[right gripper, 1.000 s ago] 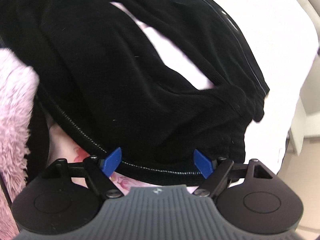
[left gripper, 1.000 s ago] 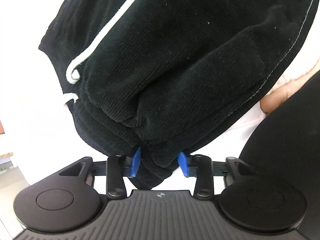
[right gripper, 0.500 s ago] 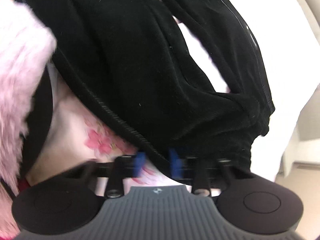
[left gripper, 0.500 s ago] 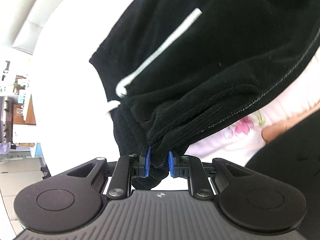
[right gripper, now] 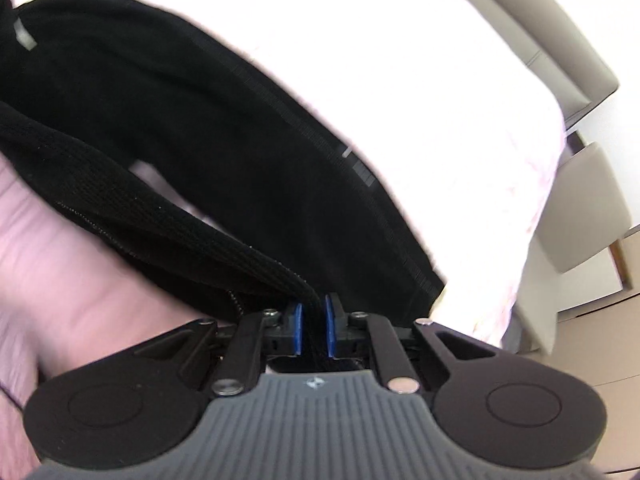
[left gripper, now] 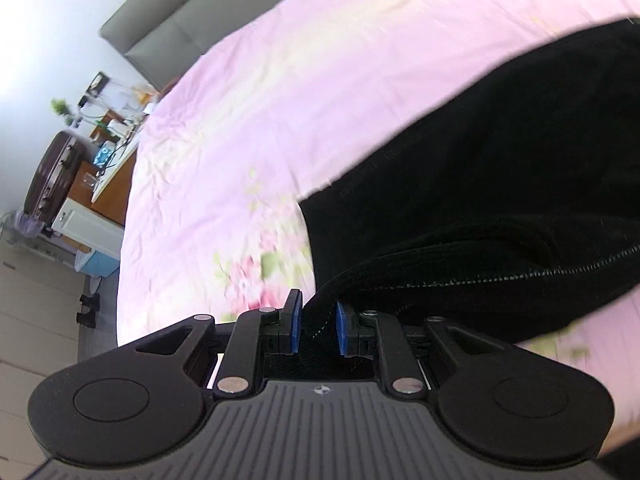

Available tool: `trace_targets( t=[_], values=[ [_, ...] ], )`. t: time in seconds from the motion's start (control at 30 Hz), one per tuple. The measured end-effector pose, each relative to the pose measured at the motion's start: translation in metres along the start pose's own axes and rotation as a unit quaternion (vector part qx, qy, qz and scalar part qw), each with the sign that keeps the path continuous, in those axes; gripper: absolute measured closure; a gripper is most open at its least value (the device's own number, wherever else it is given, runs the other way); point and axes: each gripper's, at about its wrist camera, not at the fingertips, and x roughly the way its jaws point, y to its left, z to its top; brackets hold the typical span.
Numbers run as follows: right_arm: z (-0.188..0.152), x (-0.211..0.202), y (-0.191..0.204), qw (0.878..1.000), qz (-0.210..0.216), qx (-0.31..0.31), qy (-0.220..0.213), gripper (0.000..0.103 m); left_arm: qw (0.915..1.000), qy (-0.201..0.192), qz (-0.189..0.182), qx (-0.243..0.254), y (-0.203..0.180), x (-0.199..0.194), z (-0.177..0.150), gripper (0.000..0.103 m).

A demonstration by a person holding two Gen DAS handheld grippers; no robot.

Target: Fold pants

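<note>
a stitched edge of the black pants (left gripper: 500, 184) is clamped between the blue pads of the left gripper (left gripper: 317, 326), another fold of the pants (right gripper: 192, 128) is pinched in the closed right gripper (right gripper: 312, 330), and the garment is spread over the pink floral bedspread (left gripper: 248, 112).

Left claw (left gripper: 316, 326): jaws nearly closed, blue pads (left gripper: 295, 324) pinching black pants (left gripper: 500, 184) fabric between them.
Right claw (right gripper: 312, 330): jaws drawn close, blue pads (right gripper: 298, 330) clamped on a bunched ribbed fold.
</note>
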Motion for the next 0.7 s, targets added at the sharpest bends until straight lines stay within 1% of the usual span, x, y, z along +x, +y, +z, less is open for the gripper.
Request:
trace_targets(
  t=[0.13,0.27,0.33,0.4,0.5,0.53,0.57,0.6,0.63,0.7],
  values=[
    [0.036,0.028,-0.020,0.999,-0.025,0.033,0.001,0.101,0.9993,-0.004,0.019,-0.030,0.012,0.034,0.036,0.085],
    [0.064,0.070,-0.034,0.997,-0.048,0.061,0.023,0.101,0.9982,0.012,0.031,-0.050,0.010,0.070,0.058,0.085],
    [0.074,0.091,-0.034,0.996,-0.050,0.063,0.034,0.101,0.9983,0.017,0.024,-0.050,0.004,0.091,0.066,0.085],
    [0.081,0.117,-0.032,0.996,-0.046,0.057,0.048,0.101,0.9984,0.023,0.026,-0.046,-0.005,0.108,0.068,0.085],
    [0.091,0.146,-0.024,0.995,-0.061,0.036,0.071,0.101,0.9978,0.035,0.028,-0.050,-0.006,0.128,0.072,0.086],
    [0.092,0.155,-0.024,0.994,-0.061,0.039,0.076,0.101,0.9974,0.036,0.027,-0.056,-0.005,0.131,0.071,0.089],
    [0.092,0.159,-0.022,0.994,-0.061,0.041,0.079,0.101,0.9966,0.037,0.038,-0.064,-0.003,0.131,0.072,0.103],
    [0.092,0.167,-0.025,0.994,-0.063,0.041,0.081,0.101,0.9954,0.034,0.060,-0.068,-0.001,0.129,0.072,0.103],
    [0.094,0.169,-0.026,0.994,-0.065,0.039,0.081,0.102,0.9950,0.024,0.068,-0.068,0.002,0.124,0.071,0.103],
    [0.097,0.158,-0.026,0.994,-0.073,0.030,0.071,0.102,0.9952,0.007,0.068,-0.070,0.011,0.108,0.069,0.103]
  ],
)
